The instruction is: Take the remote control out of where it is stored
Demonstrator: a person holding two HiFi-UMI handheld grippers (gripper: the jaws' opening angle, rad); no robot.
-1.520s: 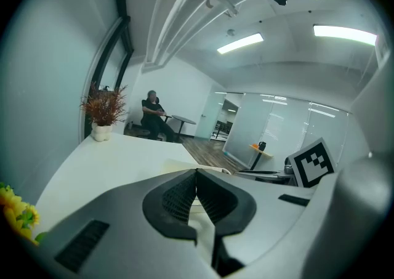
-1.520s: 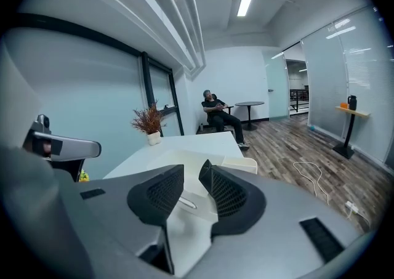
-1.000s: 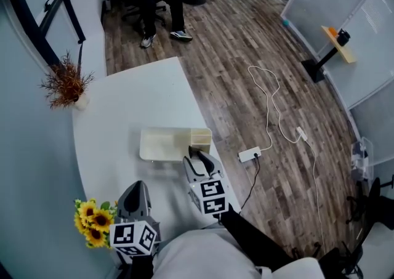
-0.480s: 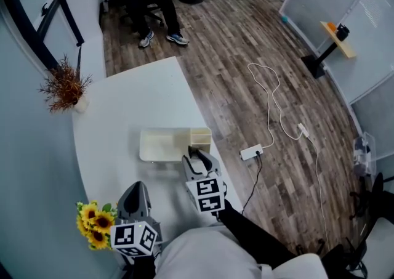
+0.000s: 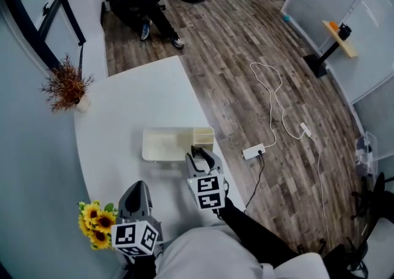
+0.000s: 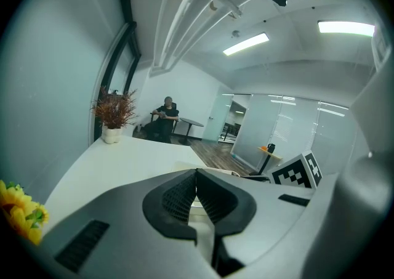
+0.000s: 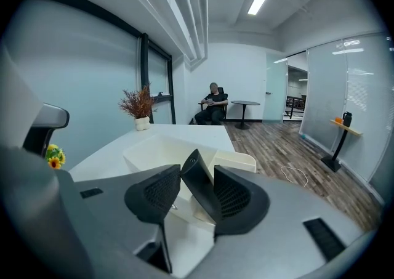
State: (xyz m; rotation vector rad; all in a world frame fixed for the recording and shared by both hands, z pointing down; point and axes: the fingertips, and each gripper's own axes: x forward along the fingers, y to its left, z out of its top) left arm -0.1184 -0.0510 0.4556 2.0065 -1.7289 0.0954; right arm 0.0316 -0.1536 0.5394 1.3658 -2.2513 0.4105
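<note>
- Two grippers were in play, and we had the right gripper (image 5: 198,158) doing all the work. Its jaws were clamped on the slim black remote control (image 7: 198,193), one ribbed pad against each flat face.
- We held the remote tilted, top end leaning left, low end pointing down toward the near rim of the cream plastic organiser tray (image 7: 154,148). We'd judge the grip went across the thin side because that is how two narrow jaws get a firm bite on a flat slab.
- In the head view the remote sat at the tray's (image 5: 161,146) near right corner, just in front of the small end compartment (image 5: 202,135). It looked lifted off the tray's floor, though we couldn't tell whether its low tip had cleared the rim.
- Our left gripper (image 6: 197,186) hung back, jaws pressed together on nothing, over the white table (image 5: 123,108) beside the yellow sunflowers (image 5: 92,222). It was parked out of the way, we'd say, since the lift seemed to need one gripper only.
- The tray's wide section looked bare, so we saw nothing there to snag on.
- Next, in our judgement: raise the remote and draw it toward us with a steady squeeze. Held at that slant, the smooth casing could slide down between the pads.
</note>
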